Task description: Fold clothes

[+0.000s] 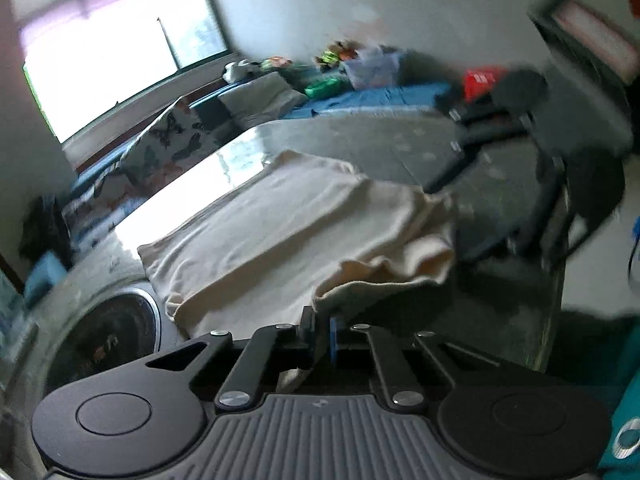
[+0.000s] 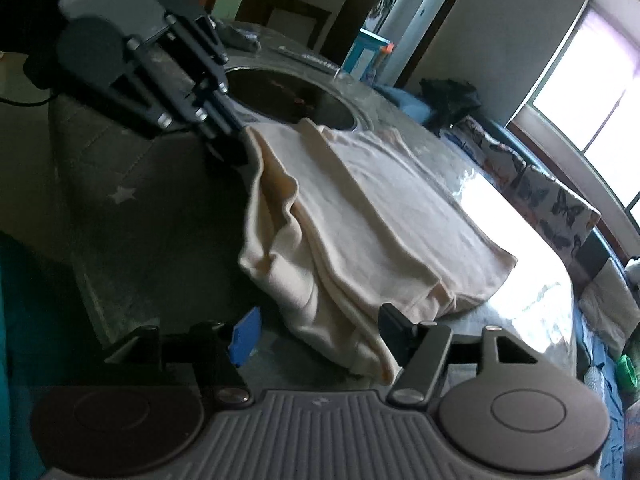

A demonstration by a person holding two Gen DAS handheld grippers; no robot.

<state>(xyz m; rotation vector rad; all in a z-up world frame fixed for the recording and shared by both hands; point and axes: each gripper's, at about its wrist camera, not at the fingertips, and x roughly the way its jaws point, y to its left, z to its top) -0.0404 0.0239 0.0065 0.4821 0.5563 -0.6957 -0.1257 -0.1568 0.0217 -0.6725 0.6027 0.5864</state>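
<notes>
Cloth, cream-coloured and partly folded, lies on the glossy grey surface in our left wrist view. Our left tongs are pinched shut on its near corner, a strip of fabric running down between the fingers. Our right tongs show at the far right edge of the cloth, blurred. A round dark inset sits in the surface just left of the cloth. Beyond the surface we see a butterfly cushion, a blue bed piled with toys, and a bright window.

From our right wrist view, the cloth spreads ahead, its near edge hanging loose between the wide-open right tongs, whose pads do not press it. The left tongs grip the far left corner. Butterfly cushions line the right side.
</notes>
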